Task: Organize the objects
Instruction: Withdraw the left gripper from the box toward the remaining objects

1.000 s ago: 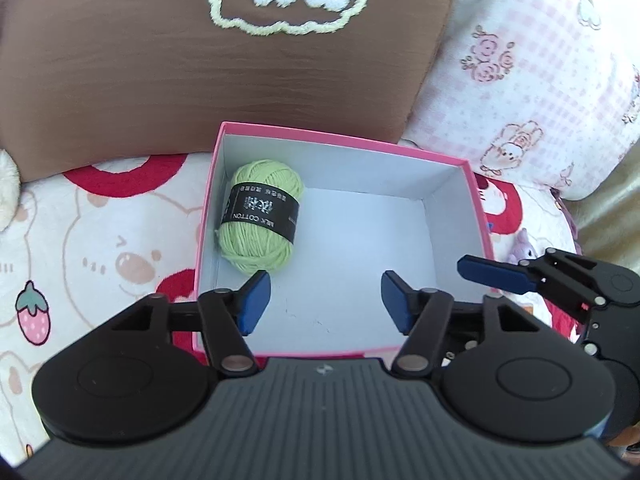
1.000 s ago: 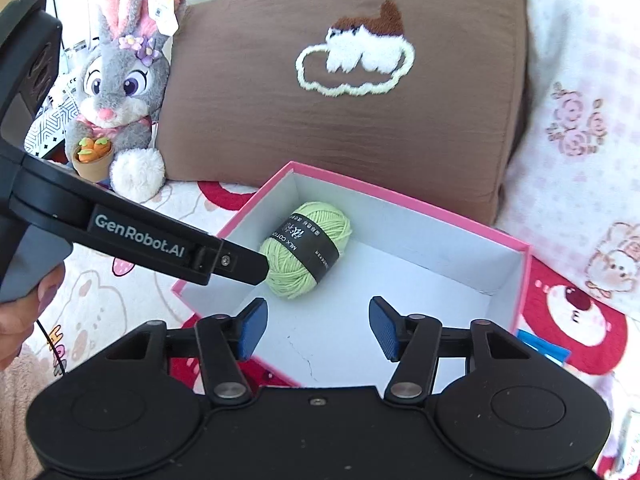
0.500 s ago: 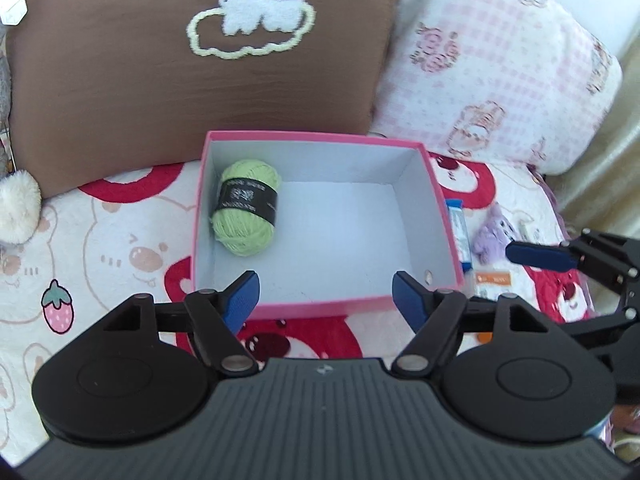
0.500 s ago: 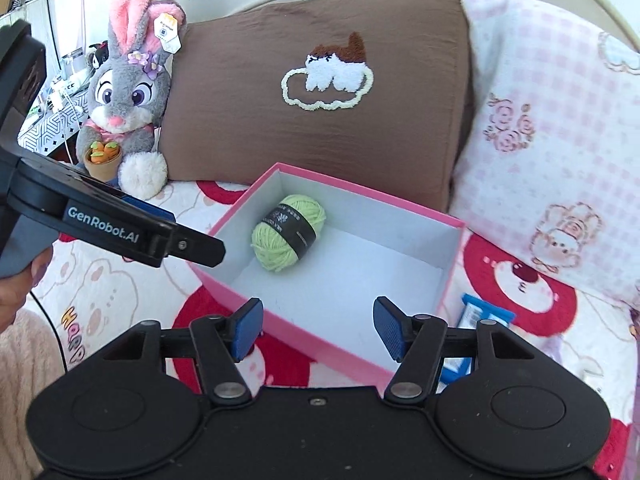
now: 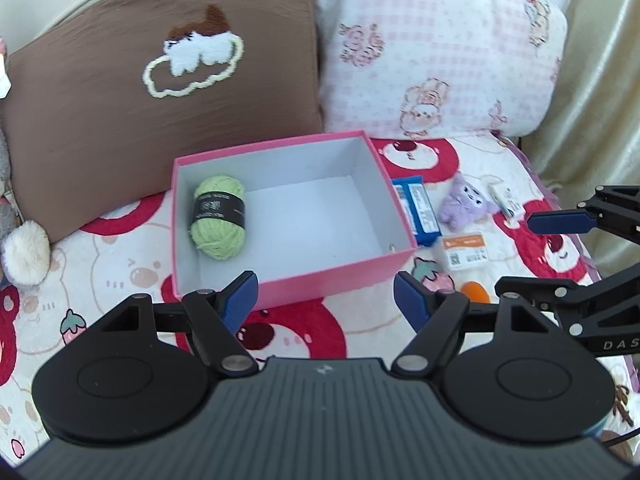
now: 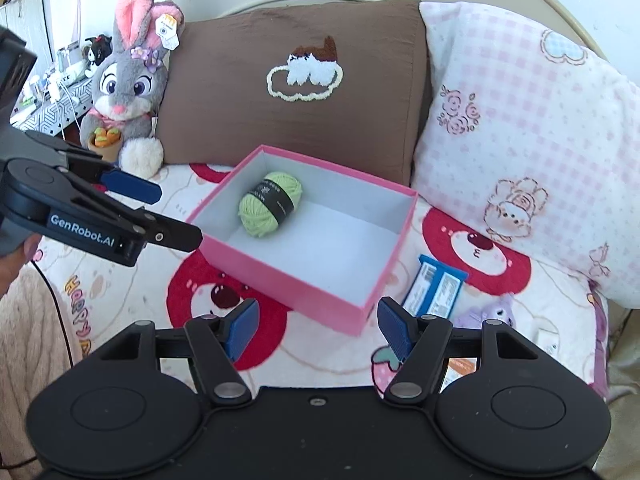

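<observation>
A pink box (image 5: 340, 272) with a white inside sits on the bed; it also shows in the right wrist view (image 6: 280, 268). A green yarn ball (image 5: 218, 216) with a black label lies in its left part, also seen in the right wrist view (image 6: 272, 202). Right of the box lie a blue packet (image 5: 418, 208), a purple plush (image 5: 464, 202), a white tube (image 5: 505, 199), an orange-and-white card (image 5: 466, 250) and a small orange thing (image 5: 475, 292). My left gripper (image 5: 326, 300) is open and empty, held back from the box's near wall. My right gripper (image 6: 314, 330) is open and empty, near the box's right corner.
A brown pillow (image 5: 160, 80) and a pink checked pillow (image 5: 432, 52) stand behind the box. A grey rabbit plush (image 6: 128, 92) sits at the far left. The blue packet (image 6: 436, 286) lies right of the box in the right wrist view. A curtain (image 5: 600, 80) hangs at the right.
Both grippers have pulled back and up from the box, so the small things to its right have come into view. Both stay open. The yarn ball has not moved.
</observation>
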Available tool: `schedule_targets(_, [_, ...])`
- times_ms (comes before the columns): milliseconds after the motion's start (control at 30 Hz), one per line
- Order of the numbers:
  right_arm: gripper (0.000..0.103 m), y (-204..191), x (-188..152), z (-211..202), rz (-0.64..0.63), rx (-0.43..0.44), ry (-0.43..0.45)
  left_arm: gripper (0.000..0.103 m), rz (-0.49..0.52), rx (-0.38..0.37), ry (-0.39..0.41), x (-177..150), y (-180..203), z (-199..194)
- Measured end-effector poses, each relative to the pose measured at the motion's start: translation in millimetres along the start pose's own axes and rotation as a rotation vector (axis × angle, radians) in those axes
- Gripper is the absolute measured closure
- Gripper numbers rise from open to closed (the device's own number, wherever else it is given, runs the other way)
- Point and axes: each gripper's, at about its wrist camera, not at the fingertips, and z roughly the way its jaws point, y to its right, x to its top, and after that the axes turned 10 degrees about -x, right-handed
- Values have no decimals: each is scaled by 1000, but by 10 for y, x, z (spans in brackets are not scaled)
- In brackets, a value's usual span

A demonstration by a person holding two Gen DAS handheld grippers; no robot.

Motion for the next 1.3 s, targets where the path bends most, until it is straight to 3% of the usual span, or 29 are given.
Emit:
schedule_targets(267, [29,105,-285,-109,3,-25,-34,26,-12,-71,-116,-199,199,317])
schedule_targets(433, [14,167,-440,-137,-9,-60,-51,22,14,-77,-140,-234,330,423])
schedule_targets(533, [14,206,-510,-131,-6,-64,-65,21,53,-78,-174,-198,450,538])
schedule_targets(700, [14,297,-606,-91,34,-56,-77,19,29,-174,-218,-155,594,691])
schedule_targets(900, [14,374,-694,-37,54,-58,-56,17,-53,-228,-192,-163,662,893])
schedule_targets(1033, [14,414,-770,-2,54,-75,-14,17,-22,-239,-166,-135,773,1022])
schedule_targets(1167, [14,429,-893,90,53,-105,41,17,-11,-197,-111,-73,885,1162])
schedule_targets(1300, [14,479,-960,168,65,-121,90,17,-32,-256,-124,-49,926,1371])
